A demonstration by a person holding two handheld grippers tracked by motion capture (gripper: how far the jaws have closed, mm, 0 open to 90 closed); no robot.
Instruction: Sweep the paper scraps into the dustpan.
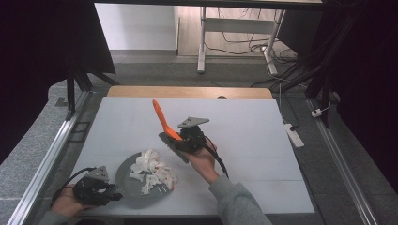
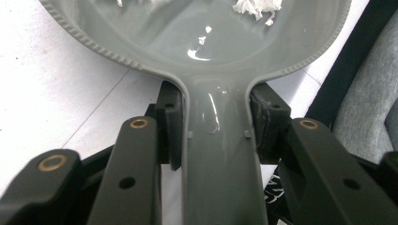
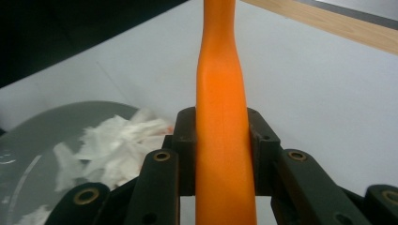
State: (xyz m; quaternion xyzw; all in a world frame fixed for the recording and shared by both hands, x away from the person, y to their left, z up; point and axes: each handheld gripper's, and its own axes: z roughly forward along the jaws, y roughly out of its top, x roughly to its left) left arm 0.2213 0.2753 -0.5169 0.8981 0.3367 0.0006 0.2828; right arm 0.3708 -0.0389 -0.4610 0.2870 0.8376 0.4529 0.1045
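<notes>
The right gripper (image 1: pixel 180 140) is held above the middle of the white table (image 1: pixel 244 136), its jaws clamped on the lower part of an orange handle (image 1: pixel 162 118) that rises up and away toward the far left. In the right gripper view the same orange handle (image 3: pixel 221 126) runs straight up between the two black pads, which press on it from both sides.

The left gripper (image 1: pixel 101 191) rests at the near left corner of the table, its jaws closed on the handle of a grey pan (image 1: pixel 123 180). The left gripper view shows the pan's handle (image 2: pixel 220 154) squeezed between the pads, with the pan's ribbed rim just beyond.

The pan sits on the table near the front edge, left of centre. Crumpled white paper (image 1: pixel 151 169) lies heaped in it, spread toward its right side. The right gripper is well apart from the pan, farther back and to the right.
</notes>
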